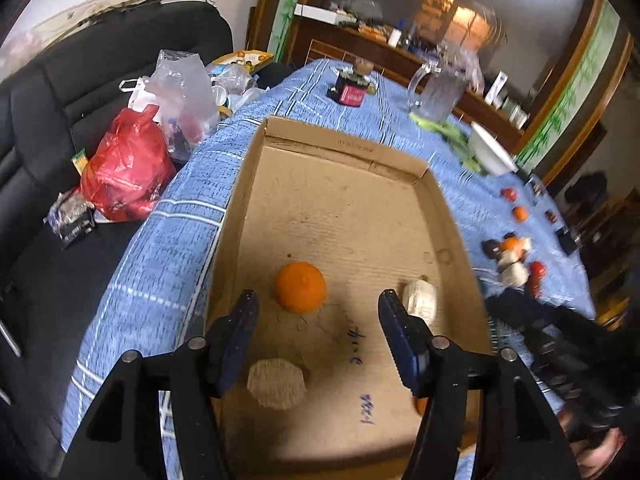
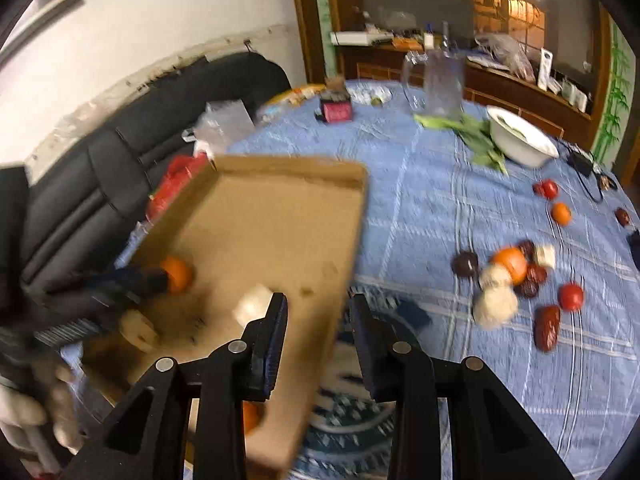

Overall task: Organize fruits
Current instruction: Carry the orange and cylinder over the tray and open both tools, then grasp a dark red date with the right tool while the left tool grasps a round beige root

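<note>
- Hovering over the cardboard tray [image 1: 440, 208], our left gripper [image 1: 316, 332] has its fingers spread and empty.
- Our right gripper [image 2: 318, 330], fingers spread, straddles the tray wall; the loose fruit pile [image 2: 508, 276] lies to its right, so this hand is nearer.

Three oranges [image 1: 300, 288] and three pale foam-netted fruits [image 1: 276, 384] are sitting in one cardboard tray [image 1: 344, 148]. Out on the blue tablecloth [image 2: 420, 200], two oranges [image 2: 561, 213], two red tomatoes [image 2: 571, 297] and several dark dates [image 2: 547, 328] are lying. One glass pitcher [image 2: 442, 88] and one white bowl [image 2: 524, 142] are standing farther back.
</note>
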The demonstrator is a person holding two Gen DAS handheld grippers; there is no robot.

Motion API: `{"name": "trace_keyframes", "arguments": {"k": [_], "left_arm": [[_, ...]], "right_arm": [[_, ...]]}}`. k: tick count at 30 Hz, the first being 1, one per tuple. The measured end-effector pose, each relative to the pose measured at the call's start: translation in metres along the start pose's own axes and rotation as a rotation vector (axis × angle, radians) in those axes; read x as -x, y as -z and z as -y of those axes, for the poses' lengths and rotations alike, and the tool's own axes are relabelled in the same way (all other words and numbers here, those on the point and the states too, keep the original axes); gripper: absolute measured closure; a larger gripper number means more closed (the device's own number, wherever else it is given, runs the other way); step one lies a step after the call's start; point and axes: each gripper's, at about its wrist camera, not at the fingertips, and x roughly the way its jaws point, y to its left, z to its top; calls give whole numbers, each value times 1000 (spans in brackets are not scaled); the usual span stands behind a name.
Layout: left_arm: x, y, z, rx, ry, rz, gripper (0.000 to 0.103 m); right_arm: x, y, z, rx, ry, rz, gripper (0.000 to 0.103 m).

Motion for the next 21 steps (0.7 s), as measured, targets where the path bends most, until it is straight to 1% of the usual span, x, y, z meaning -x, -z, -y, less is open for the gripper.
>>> {"name": "trace_keyframes", "arguments": {"k": [4, 5, 6, 7, 9, 16, 17, 19, 21], "left_arm": [[11, 9, -3, 29, 33, 7, 42], [13, 11, -3, 33, 39, 9, 42], [15, 12, -4, 36, 42, 13, 42], [18, 13, -3, 39, 44, 17, 42], [22, 14, -3, 47, 54, 26, 41], [27, 17, 7, 40, 75, 36, 41], [28, 18, 10, 36, 79, 34, 41], [29, 18, 16, 26, 86, 31, 41], [30, 19, 23, 15, 90, 30, 41]], "right_arm": [[-10, 20, -5, 3, -20, -61, 68], [-12, 24, -6, 9, -25, -68, 75], [-11, 29, -8, 20, -29, -75, 80], [-11, 33, -12, 32, -17, -77, 81], [-10, 40, -16, 45, -7, -75, 81], [-5, 51, -25, 40, -41, -103, 81], [-4, 51, -26, 33, -49, -108, 79], [-1, 53, -22, -3, -87, -114, 79], [5, 55, -13, -39, -143, -110, 79]]}}
